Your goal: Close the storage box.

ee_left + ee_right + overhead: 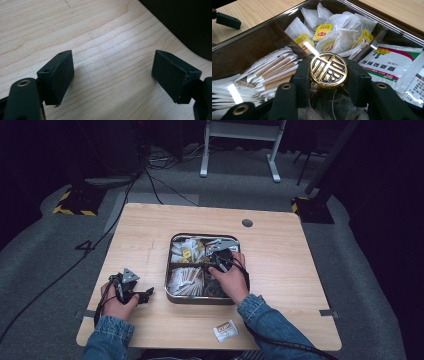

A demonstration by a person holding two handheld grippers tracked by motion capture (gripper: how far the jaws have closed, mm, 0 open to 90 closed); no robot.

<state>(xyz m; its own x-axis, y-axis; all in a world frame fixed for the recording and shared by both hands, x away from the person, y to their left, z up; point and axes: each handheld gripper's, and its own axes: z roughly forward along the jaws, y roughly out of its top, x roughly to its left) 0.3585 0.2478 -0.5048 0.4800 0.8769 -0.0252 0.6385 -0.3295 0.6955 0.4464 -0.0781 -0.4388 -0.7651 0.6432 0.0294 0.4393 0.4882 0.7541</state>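
Left hand-held gripper [112, 75] jaws wide apart; right hand-held gripper [328, 75] jaws clamped together.

The person's right hand [231, 281] hides the tin's [172, 296] near-right compartment

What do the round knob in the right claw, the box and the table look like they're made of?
Round knob: likely metal, a shiny brass-gold face with dark recessed lettering that catches glints. Box: probably metal or lacquered, its rim silvery and its dark inner walls glossy and reflective. Table: wood or wood-look laminate, pale, matte, with visible grain.
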